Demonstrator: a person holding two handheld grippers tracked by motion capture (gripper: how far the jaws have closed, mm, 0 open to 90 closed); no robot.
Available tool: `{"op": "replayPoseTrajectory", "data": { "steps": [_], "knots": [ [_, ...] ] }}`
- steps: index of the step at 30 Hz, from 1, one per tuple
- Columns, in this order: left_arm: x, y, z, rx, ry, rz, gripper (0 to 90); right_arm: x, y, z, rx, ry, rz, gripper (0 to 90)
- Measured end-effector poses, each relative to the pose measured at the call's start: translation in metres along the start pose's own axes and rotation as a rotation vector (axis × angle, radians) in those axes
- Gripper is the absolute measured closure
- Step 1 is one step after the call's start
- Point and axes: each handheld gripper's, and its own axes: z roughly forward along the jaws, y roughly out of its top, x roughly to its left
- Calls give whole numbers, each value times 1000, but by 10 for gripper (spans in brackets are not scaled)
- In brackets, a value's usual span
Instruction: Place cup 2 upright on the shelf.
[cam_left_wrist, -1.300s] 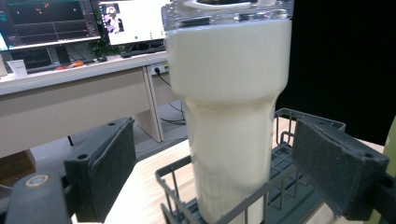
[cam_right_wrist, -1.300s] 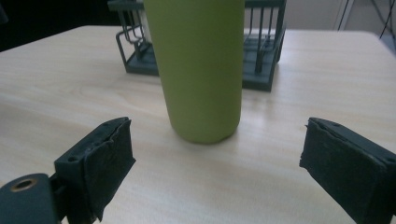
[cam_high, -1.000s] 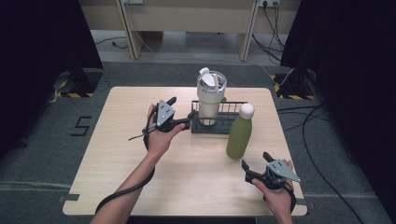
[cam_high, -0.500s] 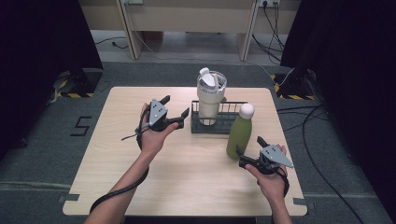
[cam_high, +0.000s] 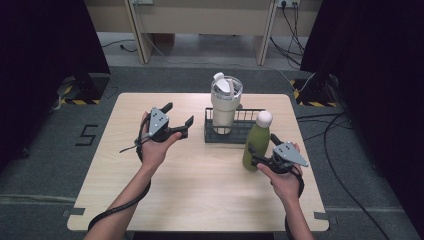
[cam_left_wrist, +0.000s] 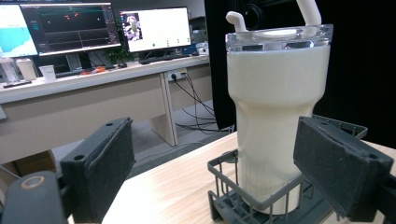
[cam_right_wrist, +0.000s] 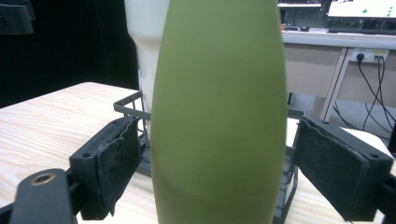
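the pale wooden bench (cam_high: 165, 200) carries a dark wire rack (cam_high: 240, 134) at its far middle, a cream lidded tumbler (cam_high: 224, 104) standing in the rack's left end. the tall green bottle with a white cap (cam_high: 257, 142) stands just near of the rack's right end, between the spread pads of the right claw (cam_high: 256, 159), not yet squeezed. the left claw (cam_high: 178, 119) hangs open, left of the rack.

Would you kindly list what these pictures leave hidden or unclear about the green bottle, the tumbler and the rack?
- Green bottle: in the right gripper view its cap and base are cut off by the frame edges.
- Right claw: in the high view the bottle hides whether the pads touch it.
- Tumbler: in the left gripper view its base is hidden behind the rack wires.
- Tumbler's contents: opaque walls hide them.
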Motion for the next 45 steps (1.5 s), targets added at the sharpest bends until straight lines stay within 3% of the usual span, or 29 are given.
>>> {"op": "replayPoseTrajectory", "data": {
  "steps": [11, 45],
  "knots": [
    [15, 2, -14, -10, 22, 19, 116, 3, 1, 12, 2, -12, -18, 179],
    [34, -23, -51, 21, 74, -34, 113, 3, 2, 16, 19, -37, -15, 226]
  ]
}}
